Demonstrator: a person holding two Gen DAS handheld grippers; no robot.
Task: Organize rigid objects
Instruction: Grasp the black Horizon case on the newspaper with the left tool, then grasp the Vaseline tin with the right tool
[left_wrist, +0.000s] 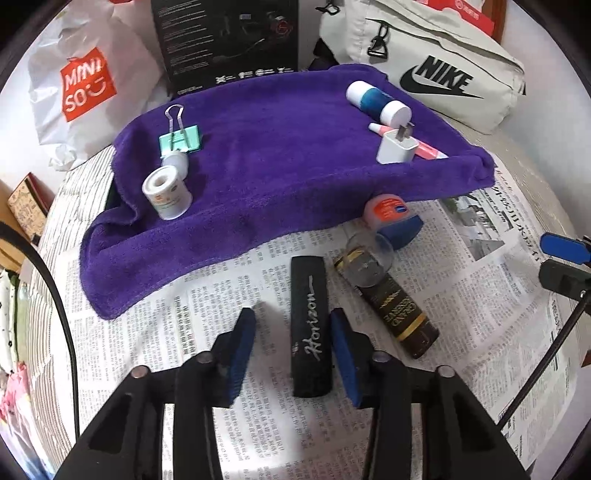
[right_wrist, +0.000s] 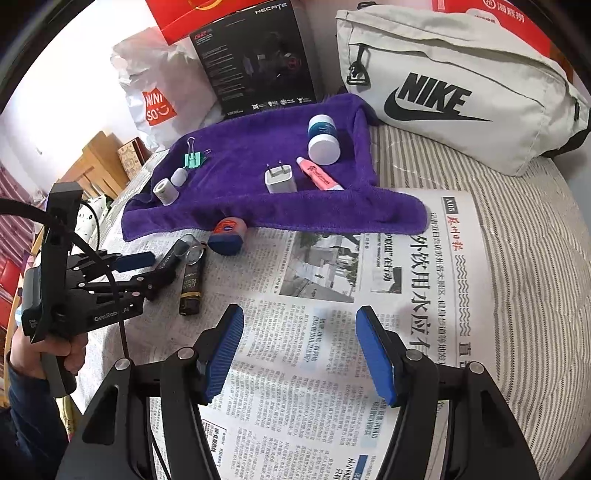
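**Left wrist view.** Locate the left claw straddling the black Horizon case on the newspaper. Read it as released, not yet clamped: one pad against or just beside the case, the other clearly apart from it. Note the dark Grand Reserve bottle just beside the case, and the blue jar with orange lid at the edge of the purple towel. Count as placed on the towel: binder clip, tape roll, white bottle with blue band, charger plug, pink tube.

**Right wrist view.** Find the right claw spread wide over bare newspaper, grasping nothing. Confirm the left claw around the case, held by a hand.

**Progress.** Judge roughly past halfway: several items on the towel, three left on the newspaper. Treat the case as the item in hand.
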